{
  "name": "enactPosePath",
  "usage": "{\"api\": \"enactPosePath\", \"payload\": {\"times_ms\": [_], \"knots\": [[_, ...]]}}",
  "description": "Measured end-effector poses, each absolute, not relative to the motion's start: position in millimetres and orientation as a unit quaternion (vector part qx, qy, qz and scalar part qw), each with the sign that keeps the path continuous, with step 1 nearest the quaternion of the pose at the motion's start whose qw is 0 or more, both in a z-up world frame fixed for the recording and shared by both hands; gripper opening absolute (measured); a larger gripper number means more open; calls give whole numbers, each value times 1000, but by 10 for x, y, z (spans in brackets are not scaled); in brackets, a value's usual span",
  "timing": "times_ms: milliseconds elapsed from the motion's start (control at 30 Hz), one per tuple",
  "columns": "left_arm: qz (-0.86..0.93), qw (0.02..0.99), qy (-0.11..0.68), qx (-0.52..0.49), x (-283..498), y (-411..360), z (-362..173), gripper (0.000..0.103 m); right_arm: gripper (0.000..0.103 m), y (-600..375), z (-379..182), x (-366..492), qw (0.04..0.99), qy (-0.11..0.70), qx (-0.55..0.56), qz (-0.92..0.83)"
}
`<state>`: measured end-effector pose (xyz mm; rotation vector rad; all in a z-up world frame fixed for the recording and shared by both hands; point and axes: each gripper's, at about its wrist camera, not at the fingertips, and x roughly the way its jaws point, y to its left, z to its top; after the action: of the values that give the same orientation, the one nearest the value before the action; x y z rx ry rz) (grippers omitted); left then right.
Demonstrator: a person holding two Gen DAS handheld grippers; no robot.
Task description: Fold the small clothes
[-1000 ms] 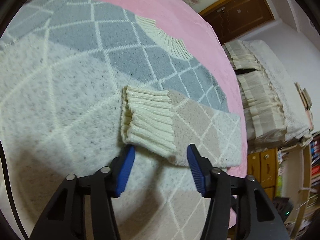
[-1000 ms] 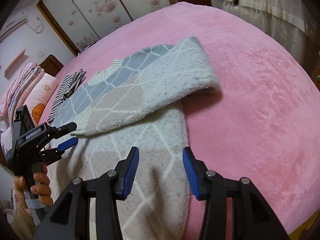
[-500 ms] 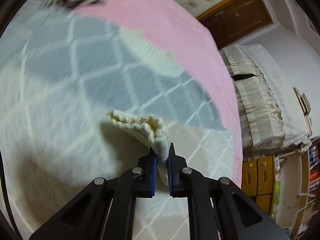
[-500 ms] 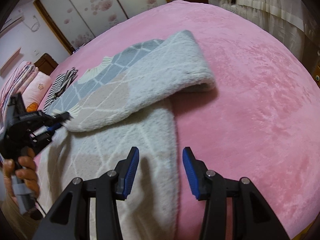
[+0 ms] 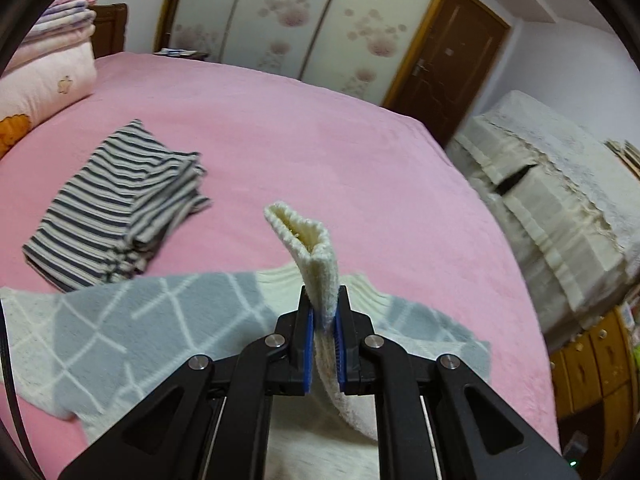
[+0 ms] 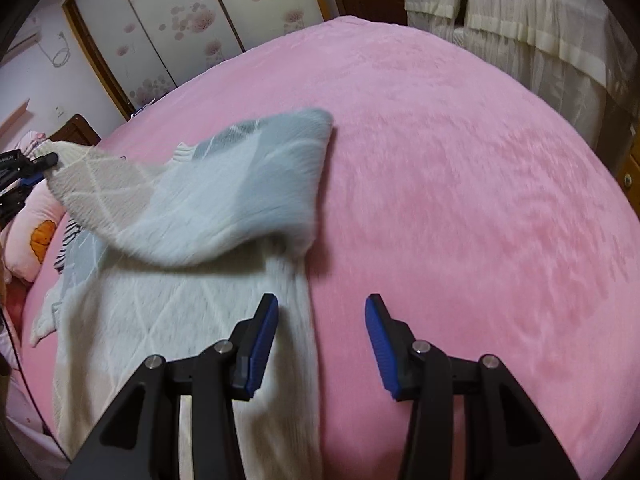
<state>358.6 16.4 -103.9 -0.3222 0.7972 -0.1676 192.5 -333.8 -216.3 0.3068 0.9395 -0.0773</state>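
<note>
A fuzzy sweater (image 5: 160,320) in grey, cream and beige with a white diamond pattern lies on the pink bed. My left gripper (image 5: 323,320) is shut on its cream ribbed cuff (image 5: 308,248), which stands up above the jaws while the sleeve trails down below. In the right wrist view the lifted sleeve (image 6: 192,208) stretches across to the left gripper (image 6: 36,168) at the far left edge. My right gripper (image 6: 322,340) is open, with nothing between its fingers, low over the sweater's right edge (image 6: 296,320) and the pink blanket (image 6: 460,200).
A folded black-and-white striped garment (image 5: 116,208) lies on the bed beyond the sweater. Stacked pink bedding (image 5: 44,72) sits at the head of the bed. A cream covered piece of furniture (image 5: 552,200) and a wooden cabinet (image 5: 592,352) stand to the right of the bed.
My left gripper closed on the sleeve cuff and lifted it up off the sweater, tilting upward so the room shows. The right gripper shifted right along the sweater's edge, still open.
</note>
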Motion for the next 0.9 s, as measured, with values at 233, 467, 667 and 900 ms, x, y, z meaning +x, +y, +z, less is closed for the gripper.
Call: {"api": "enactPosePath", "payload": {"times_ms": [233,467,667,900], "knots": [[-60,892,422,-152,3628,327,-1500,7,45,-3252,-2191,2193,882,454,127,-25],[-60,885,437,-148,3546,277,-1833,7,17,-3247,-2183,2318,884,445,133,-40],[-36,874,458,-158,3549,464,-2119,7,15,-3483,-2318,2213,873,438,210,-52],[-40,859,479,-176,3509,662,-2472,13,16,-3503,-2327,2226,866,449,215,-42]]}}
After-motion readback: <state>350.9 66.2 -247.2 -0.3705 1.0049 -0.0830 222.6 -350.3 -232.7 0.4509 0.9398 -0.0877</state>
